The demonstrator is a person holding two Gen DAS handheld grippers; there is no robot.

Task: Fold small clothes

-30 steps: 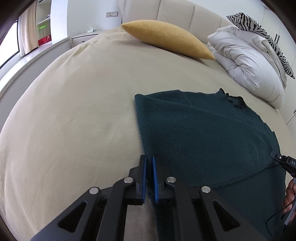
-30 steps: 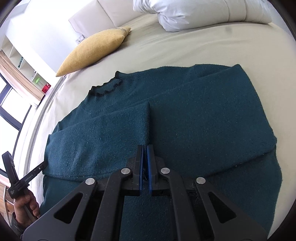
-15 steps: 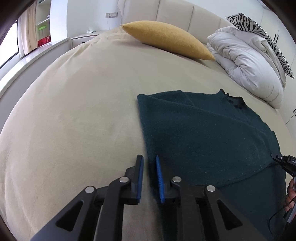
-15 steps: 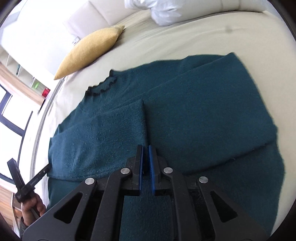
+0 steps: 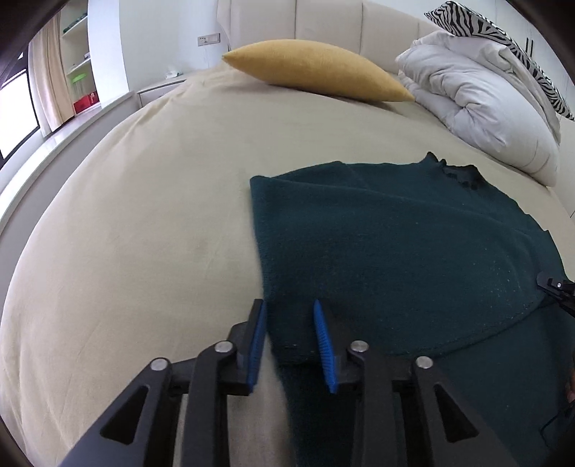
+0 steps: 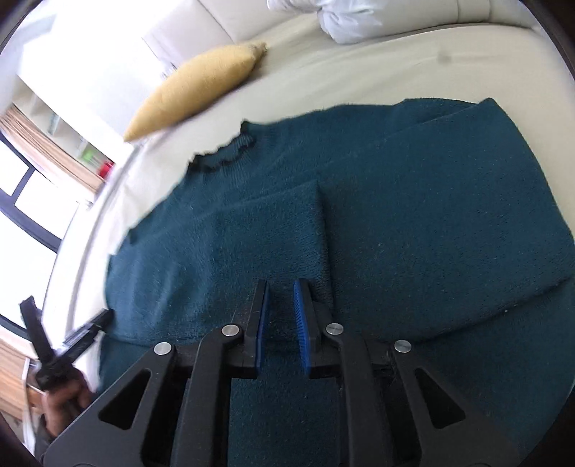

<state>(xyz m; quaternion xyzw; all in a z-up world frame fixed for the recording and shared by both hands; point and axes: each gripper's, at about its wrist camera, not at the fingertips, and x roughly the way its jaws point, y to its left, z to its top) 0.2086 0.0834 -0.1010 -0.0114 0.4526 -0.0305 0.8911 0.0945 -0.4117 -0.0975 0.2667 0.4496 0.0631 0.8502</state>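
Teal sweater (image 6: 413,222) lies flat on the beige bed (image 5: 136,222), both sleeves folded in across the chest, cuffs meeting mid-body, frilled collar toward the headboard.

Left gripper (image 5: 289,345): jaws parted, released, blue pads (image 5: 256,345) either side of the sweater's left folded edge, low over it; contact with the cloth unclear.

Right gripper (image 6: 282,323): jaws parted, holding nothing, low above the sweater's middle just below the cuffs.

Mustard pillow (image 5: 316,70) beyond the sweater, near the headboard. White duvet (image 5: 478,97) bundled beside that pillow, zebra-print cushion (image 5: 485,32) behind it. Shelves (image 5: 77,68) and window left of the bed.
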